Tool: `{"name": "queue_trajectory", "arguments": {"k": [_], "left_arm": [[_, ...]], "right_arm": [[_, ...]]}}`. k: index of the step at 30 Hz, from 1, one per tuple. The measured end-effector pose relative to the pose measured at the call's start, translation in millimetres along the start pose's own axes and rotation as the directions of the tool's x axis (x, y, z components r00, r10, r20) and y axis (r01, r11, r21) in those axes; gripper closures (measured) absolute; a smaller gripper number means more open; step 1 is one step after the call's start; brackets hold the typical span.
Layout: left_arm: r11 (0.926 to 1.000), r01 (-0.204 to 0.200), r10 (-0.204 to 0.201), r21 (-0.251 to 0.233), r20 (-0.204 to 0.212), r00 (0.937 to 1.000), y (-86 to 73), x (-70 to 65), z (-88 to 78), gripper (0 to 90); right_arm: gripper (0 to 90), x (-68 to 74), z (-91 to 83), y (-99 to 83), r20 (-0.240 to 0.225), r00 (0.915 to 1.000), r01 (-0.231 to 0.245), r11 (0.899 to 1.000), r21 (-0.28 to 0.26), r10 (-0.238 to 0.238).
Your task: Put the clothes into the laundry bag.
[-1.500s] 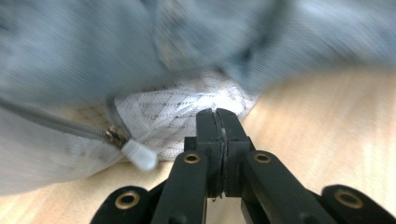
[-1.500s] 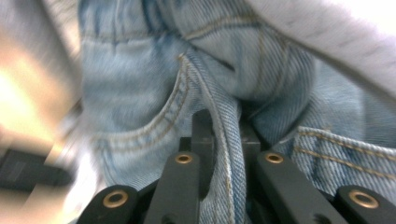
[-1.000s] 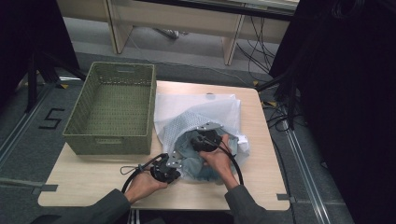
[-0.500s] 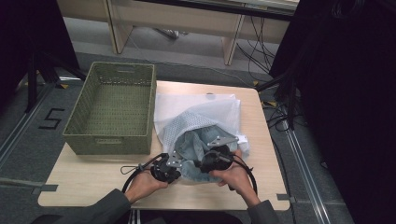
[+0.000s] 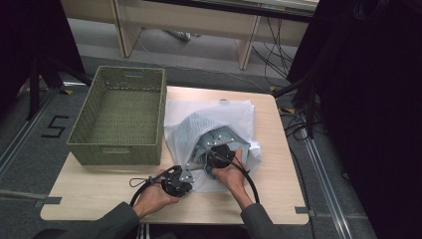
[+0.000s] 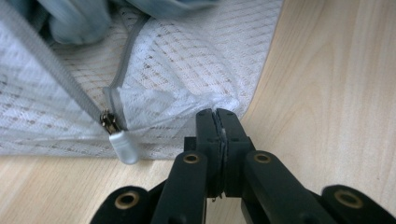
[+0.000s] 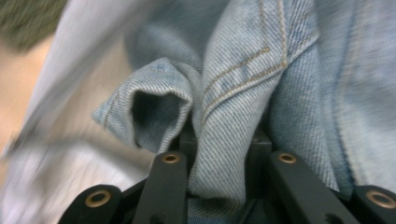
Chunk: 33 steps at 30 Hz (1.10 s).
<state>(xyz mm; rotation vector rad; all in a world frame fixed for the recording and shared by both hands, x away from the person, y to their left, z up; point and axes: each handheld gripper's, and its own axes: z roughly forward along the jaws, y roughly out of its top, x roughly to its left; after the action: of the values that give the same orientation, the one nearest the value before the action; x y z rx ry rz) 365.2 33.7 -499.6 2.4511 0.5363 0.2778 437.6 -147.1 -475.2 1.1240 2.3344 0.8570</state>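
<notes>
Jaws on my right gripper (image 7: pixel 219 154) have just been closing, now clamping a denim fold (image 7: pixel 233 116) inside the mesh bag (image 5: pixel 219 122) mid-table. Left gripper (image 6: pixel 218 140) pinches the bag's corner; its view shows the zipper pull (image 6: pixel 122 145).

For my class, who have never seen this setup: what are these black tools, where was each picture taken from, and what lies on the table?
A person sits at a wooden table holding hand-held tongs in each hand. One camera looks down from above; the other two ride on the tongs.

On the table stand a green woven basket and a white mesh laundry bag, unzipped, with denim jeans inside.

The left tongs are shut on the bag's edge near its zipper pull, holding it down. The right tongs have just been closing, and a fold of the jeans now sits between their jaws.
</notes>
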Motion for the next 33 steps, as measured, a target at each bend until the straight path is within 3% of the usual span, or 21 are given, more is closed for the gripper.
{"name": "queue_trajectory", "arguments": {"k": [3,5,6,7,10,13,14,15,16,18,19,20,22,23,25,26,27,28,30,32,33], "left_arm": [[0.9999,-0.013,0.013,0.005,-0.010,0.9999,-0.8,0.7,-1.1,88.2],[1.0000,0.006,-0.006,0.004,-0.002,1.0000,-1.6,0.2,-1.1,88.2],[0.9999,-0.015,0.015,0.006,-0.007,0.9999,-1.6,1.4,-1.7,88.2],[1.0000,0.005,-0.005,0.008,-0.002,1.0000,-2.4,0.7,-1.7,88.2],[0.9998,-0.009,0.009,0.019,-0.002,1.0000,-3.8,4.4,-4.6,88.2],[0.9994,0.001,-0.001,0.034,0.007,1.0000,-8.2,7.9,-9.2,88.2],[0.9990,-0.002,0.001,0.044,0.009,1.0000,-9.3,9.4,-10.8,88.2],[0.9984,-0.015,0.014,0.055,0.014,0.9998,-10.8,11.8,-13.4,88.2],[0.9983,-0.001,0.000,0.058,0.011,0.9999,-13.0,12.7,-15.7,88.1],[0.9975,-0.017,0.018,0.069,-0.022,0.9996,-17.7,14.6,-20.3,88.0],[0.9971,-0.015,0.017,0.074,-0.027,0.9995,-20.0,15.9,-22.8,87.7],[0.9981,0.008,-0.006,0.062,-0.030,0.9995,-21.8,18.1,-27.7,87.2],[0.9990,0.035,-0.033,0.026,-0.057,0.9978,-20.2,18.5,-34.1,77.0],[0.9997,0.024,-0.023,0.010,-0.069,0.9974,-16.6,17.6,-39.8,73.6],[0.9984,-0.017,0.012,-0.054,-0.090,0.9959,-7.6,10.2,-48.7,68.8],[0.9960,-0.004,-0.001,-0.089,-0.061,0.9982,-3.3,5.7,-50.7,65.1],[0.9932,0.008,-0.012,-0.116,-0.031,0.9995,0.5,0.7,-50.1,61.0],[0.9930,0.012,-0.013,-0.117,-0.007,0.9999,3.8,-3.7,-46.5,56.8],[0.9952,-0.010,0.012,-0.098,0.020,0.9997,8.8,-10.6,-32.7,49.5],[0.9978,-0.035,0.038,-0.056,0.053,0.9979,13.3,-14.7,-18.5,45.7],[0.9976,-0.050,0.052,-0.047,0.050,0.9974,15.7,-16.6,-11.7,43.9]], "right_arm": [[76.4,-7.9,6.1,10.1,0.034,0.9993,-0.010,0.999,-0.037,0.011],[76.3,-12.1,12.6,14.1,0.056,0.9981,-0.023,0.998,-0.061,0.026],[75.8,-12.0,16.9,13.3,0.053,0.9983,-0.022,0.998,-0.053,0.025],[74.3,-10.3,21.8,10.7,0.040,0.9990,-0.020,0.999,-0.027,0.021],[68.4,-10.1,26.7,2.1,0.020,0.9987,-0.047,0.998,-0.034,0.048],[59.4,-14.2,15.1,3.2,-0.030,0.9955,-0.090,0.996,-0.012,0.090],[57.2,-17.1,10.4,0.9,-0.056,0.9972,-0.050,0.999,-0.012,0.049],[54.8,-15.5,7.6,0.0,-0.074,0.9946,-0.073,0.997,-0.002,0.073],[52.5,-15.3,4.6,-2.2,-0.099,0.9930,-0.065,0.998,-0.001,0.064],[47.8,-10.9,-0.2,-6.1,-0.129,0.9881,-0.086,0.996,-0.013,0.084],[45.4,-11.7,-1.5,-6.7,-0.134,0.9896,-0.058,0.998,-0.031,0.054],[43.8,-11.6,-7.3,-5.8,-0.161,0.9853,-0.058,0.998,-0.008,0.056],[40.9,-8.2,-13.9,-5.5,-0.180,0.9804,-0.089,0.995,-0.044,0.080],[40.6,-8.2,-19.1,-4.5,-0.180,0.9807,-0.080,0.997,-0.019,0.076],[40.2,-6.6,-29.4,-3.0,-0.186,0.9790,-0.094,0.995,-0.041,0.084],[39.8,-7.5,-35.9,-2.2,-0.192,0.9781,-0.091,0.995,-0.037,0.082],[39.4,-7.6,-39.2,-2.4,-0.198,0.9755,-0.110,0.992,-0.066,0.095],[39.3,-10.6,-44.6,-2.6,-0.191,0.9782,-0.093,0.994,-0.059,0.080],[38.9,-15.9,-49.1,-4.5,-0.177,0.9822,-0.078,0.993,-0.086,0.062],[38.8,-20.4,-53.4,-7.3,-0.170,0.9829,-0.085,0.993,-0.081,0.070],[38.9,-21.6,-55.8,-8.8,-0.167,0.9825,-0.096,0.993,-0.074,0.082]]}}
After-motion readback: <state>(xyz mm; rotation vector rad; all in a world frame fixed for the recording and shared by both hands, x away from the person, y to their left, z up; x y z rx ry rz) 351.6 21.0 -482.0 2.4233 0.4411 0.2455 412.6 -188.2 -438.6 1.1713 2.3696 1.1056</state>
